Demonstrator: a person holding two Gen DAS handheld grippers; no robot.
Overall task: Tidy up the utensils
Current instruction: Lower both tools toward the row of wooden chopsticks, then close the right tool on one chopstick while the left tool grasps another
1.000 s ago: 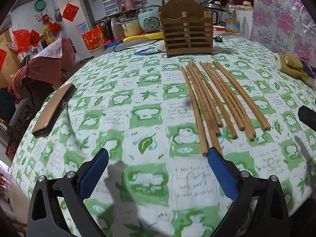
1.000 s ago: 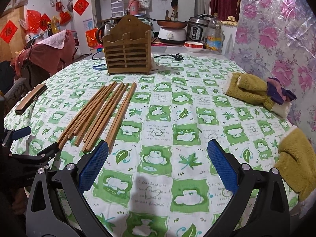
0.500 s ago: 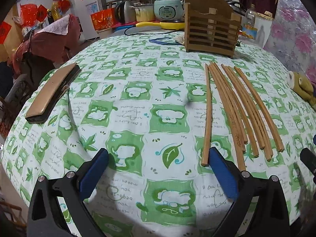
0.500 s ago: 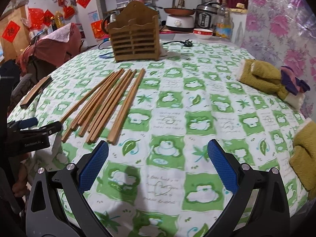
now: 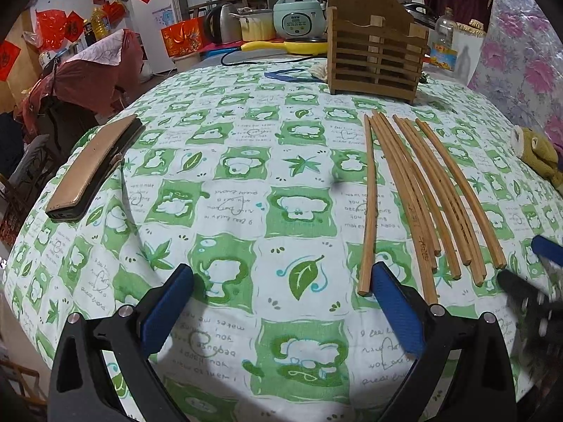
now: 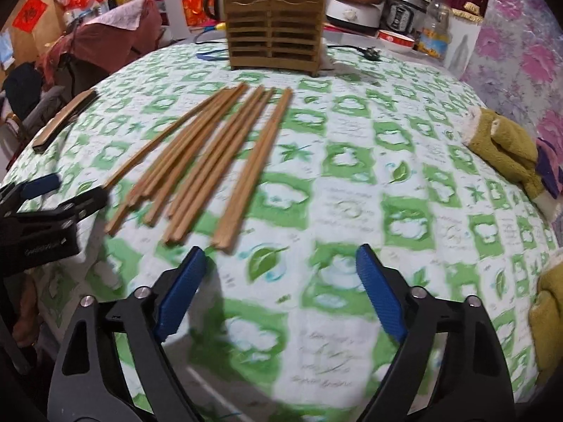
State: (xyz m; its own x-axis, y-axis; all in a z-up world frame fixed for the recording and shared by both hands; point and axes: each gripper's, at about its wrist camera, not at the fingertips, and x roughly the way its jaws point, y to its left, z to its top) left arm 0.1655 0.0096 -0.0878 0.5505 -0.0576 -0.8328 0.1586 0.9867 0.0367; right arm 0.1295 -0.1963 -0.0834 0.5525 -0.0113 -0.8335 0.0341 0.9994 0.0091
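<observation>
Several wooden chopsticks [image 5: 422, 193] lie side by side on the green-and-white tablecloth, also seen as chopsticks [image 6: 211, 161] in the right wrist view. A slatted wooden utensil holder [image 5: 374, 61] stands upright at the far side; the same holder [image 6: 274, 40] shows in the right wrist view. My left gripper [image 5: 283, 281] is open just left of the chopsticks' near ends, nothing between its pads. My right gripper [image 6: 279, 263] hovers just right of those near ends; its jaws are closing with only cloth between them.
A flat brown case [image 5: 93, 168] lies at the table's left edge. Olive plush gloves [image 6: 503, 147] rest at the right. Behind the table stand a rice cooker [image 5: 299, 17], a kettle and a bottle [image 6: 434, 31]. A plug and cable [image 6: 369, 52] lie near the holder.
Both grippers have come closer to the chopsticks' near ends. The right gripper's jaws have narrowed. The left gripper has held still over the last half second.
</observation>
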